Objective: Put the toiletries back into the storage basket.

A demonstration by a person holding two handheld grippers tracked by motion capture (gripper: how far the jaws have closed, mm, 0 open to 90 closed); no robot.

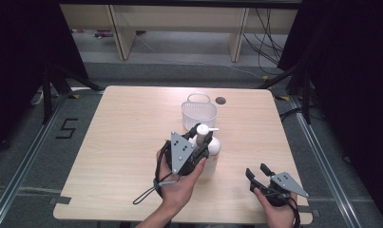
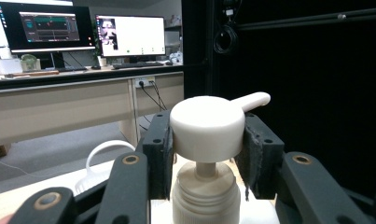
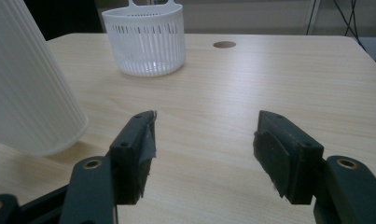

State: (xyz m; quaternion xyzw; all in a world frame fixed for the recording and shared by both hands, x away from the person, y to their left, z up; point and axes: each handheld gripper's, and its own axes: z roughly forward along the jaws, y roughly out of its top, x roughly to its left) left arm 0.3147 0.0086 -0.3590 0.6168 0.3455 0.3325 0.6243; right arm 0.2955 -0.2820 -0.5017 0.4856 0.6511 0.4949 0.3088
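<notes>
At a pale wood-grain counter (image 1: 132, 142), a person's left hand (image 1: 179, 183) held the left claw (image 1: 201, 142) pinched on the round white pump head (image 2: 208, 127) of a white ribbed plastic pump bottle (image 1: 211, 159). In the left gripper view, the 2 black jaws pressed against opposite sides of the pump head, its nozzle pointing away to the right, with the stem and threaded collar visible just below. The bottle stood near the middle of the counter, slightly toward the near edge, and its base appeared to rest on the surface, though the right gripper view showed its ribbed wall leaning.

Just beyond the bottle, toward the far side, sat a translucent white slotted plastic basket with a loop handle (image 1: 199, 111), upright and apart from the bottle. A small dark round hole (image 1: 221, 100) in the counter lay just right of the basket.

At the near right corner, the person's right hand (image 1: 277, 213) held the right claw (image 1: 258, 170) low over the counter, its 2 jaws spread wide with nothing between them. The right gripper view looked between those parted jaws across bare wood toward the basket and the hole.

Beyond the counter, the left gripper view took in a long desk (image 2: 59, 102) carrying 2 lit monitors (image 2: 129, 36).
</notes>
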